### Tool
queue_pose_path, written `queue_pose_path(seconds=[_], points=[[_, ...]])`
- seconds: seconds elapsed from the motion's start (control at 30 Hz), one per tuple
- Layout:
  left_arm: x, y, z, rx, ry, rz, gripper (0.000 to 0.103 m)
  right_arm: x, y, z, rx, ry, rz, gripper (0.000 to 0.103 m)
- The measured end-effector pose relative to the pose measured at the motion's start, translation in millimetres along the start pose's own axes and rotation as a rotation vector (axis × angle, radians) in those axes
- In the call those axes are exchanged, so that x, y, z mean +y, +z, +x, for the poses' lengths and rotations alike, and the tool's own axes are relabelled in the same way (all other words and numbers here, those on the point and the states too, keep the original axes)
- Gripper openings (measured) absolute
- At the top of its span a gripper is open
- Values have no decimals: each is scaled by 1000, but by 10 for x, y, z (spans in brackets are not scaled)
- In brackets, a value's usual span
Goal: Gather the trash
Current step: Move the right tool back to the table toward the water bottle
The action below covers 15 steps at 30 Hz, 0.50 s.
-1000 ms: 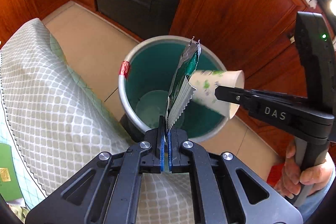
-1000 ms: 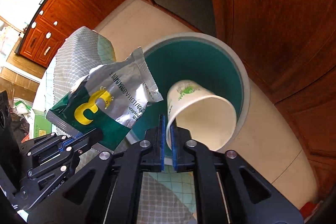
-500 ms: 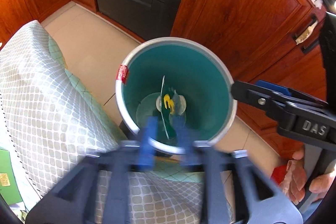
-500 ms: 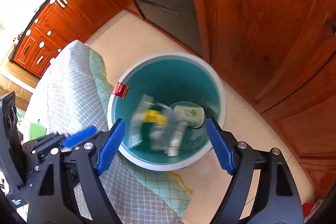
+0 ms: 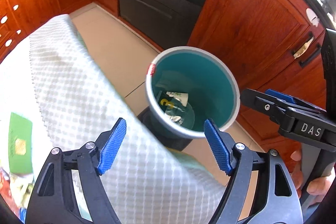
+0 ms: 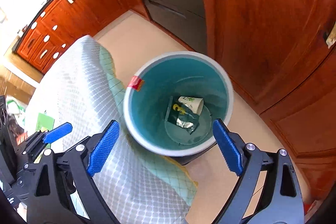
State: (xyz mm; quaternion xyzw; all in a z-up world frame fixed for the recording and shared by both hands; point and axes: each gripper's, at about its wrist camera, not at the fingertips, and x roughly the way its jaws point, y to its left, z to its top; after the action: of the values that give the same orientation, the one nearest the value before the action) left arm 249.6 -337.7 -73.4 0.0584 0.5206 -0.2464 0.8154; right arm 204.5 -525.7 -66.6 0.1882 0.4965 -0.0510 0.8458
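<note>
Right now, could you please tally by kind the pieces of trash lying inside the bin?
Paper cup: 1
Foil wrapper: 1
Total in the bin: 2
</note>
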Motion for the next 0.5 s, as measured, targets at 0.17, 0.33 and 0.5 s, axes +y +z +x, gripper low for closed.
queue_pose_path(seconds=[0.17, 0.33, 0.5], points=[[233, -273, -376, -34, 24, -39, 79, 370, -175, -163, -10, 25, -68, 86], [555, -624, -800, -78, 65, -99, 91, 788, -408, -270, 2, 52, -156, 86], [938, -1039, -1180, -106, 126, -202, 97, 1189, -664, -273, 35, 93, -227, 86]])
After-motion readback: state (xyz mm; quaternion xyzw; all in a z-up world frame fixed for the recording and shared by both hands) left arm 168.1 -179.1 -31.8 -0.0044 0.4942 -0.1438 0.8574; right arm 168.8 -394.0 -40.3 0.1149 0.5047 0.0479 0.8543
